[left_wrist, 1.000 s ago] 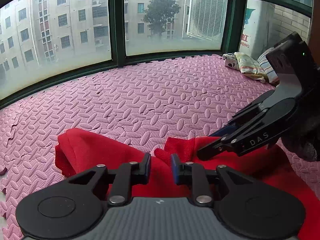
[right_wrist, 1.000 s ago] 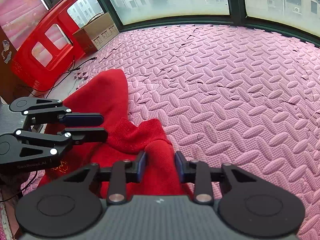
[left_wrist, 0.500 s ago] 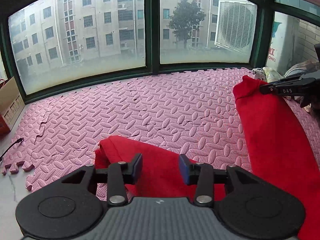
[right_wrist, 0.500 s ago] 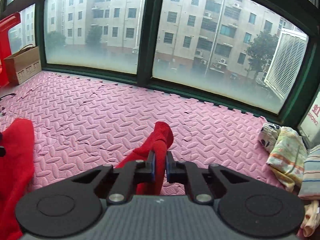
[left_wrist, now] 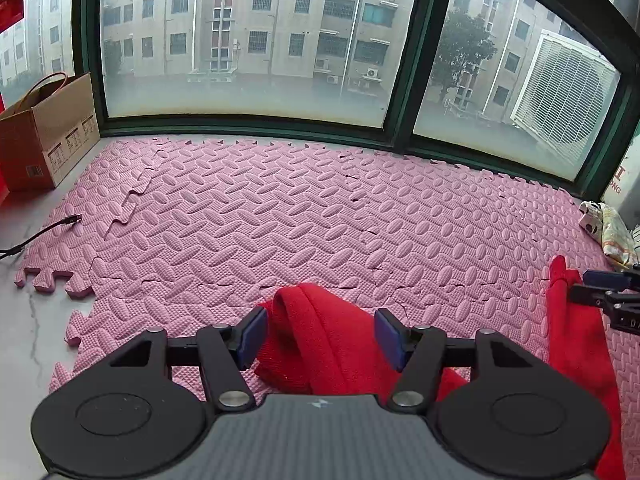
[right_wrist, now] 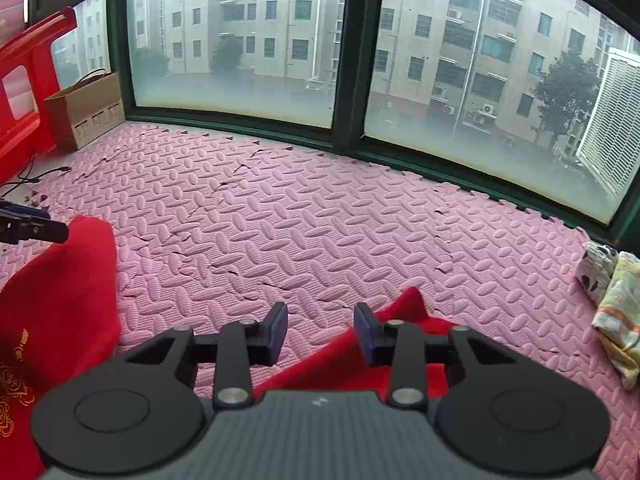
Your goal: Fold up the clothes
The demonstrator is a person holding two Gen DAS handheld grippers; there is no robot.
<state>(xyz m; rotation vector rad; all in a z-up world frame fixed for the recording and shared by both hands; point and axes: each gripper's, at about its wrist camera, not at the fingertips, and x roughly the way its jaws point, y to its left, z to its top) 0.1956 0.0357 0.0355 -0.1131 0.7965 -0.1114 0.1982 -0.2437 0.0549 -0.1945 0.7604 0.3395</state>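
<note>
Red knitted garment [left_wrist: 320, 340], a soft fleecy top with gold embroidery showing at the lower left of the right wrist view, lies spread low across the pink interlocking foam floor mat [left_wrist: 304, 216], and we judge that we are between folds: both ends have just been laid down and let go. Nearest to us in the left wrist view, our left gripper [left_wrist: 320, 338] has just been opening; its blue pads stand well apart, a raised hump of the red cloth sits between them, and neither pad presses on it. In the right wrist view, at the bottom centre, our right gripper [right_wrist: 320, 334] has likewise just been opening; its jaws stand moderately apart with bare mat in the gap, while a red corner lies just beside and under the right-hand finger, not pinched. Next, we think, we must choose a fresh edge or corner, settle both grippers onto it, close, and carry it over so the layers meet squarely; the loose hump may drag or bunch if we grab it off-centre. Farther off, a brown cardboard box [left_wrist: 48, 132] stands at the upper left, patterned folded cloths [right_wrist: 616, 304] wait at the right edge, and green-framed windows [left_wrist: 248, 40] close the background.
</note>
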